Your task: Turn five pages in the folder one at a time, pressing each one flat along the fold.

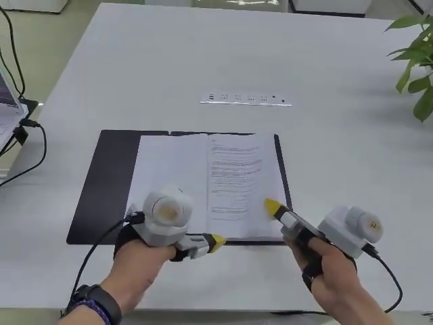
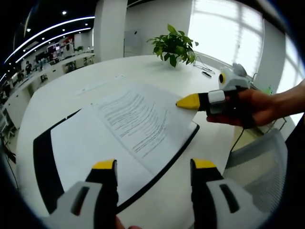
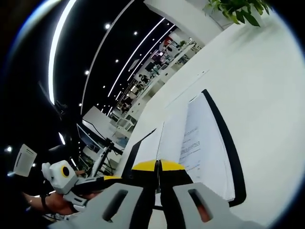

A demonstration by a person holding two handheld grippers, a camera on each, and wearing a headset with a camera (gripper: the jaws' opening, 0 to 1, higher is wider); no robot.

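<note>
Open-plan office. Long ceiling light strips (image 3: 56,47) are glowing over rows of desks (image 2: 57,67); we are noting a potted plant (image 2: 174,45) sitting on the wide white table (image 1: 216,54), big windows (image 2: 228,28) brightening it.

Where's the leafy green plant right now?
In the head view the plant is at the far right edge of the table, beyond the open folder and to its right.

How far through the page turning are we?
At least one white sheet lies turned, blank side up, in the open black folder. In hand: right gripper pinches the printed page by its corner; left gripper open. Left: flipping it, pressing the fold; count unclear.
</note>
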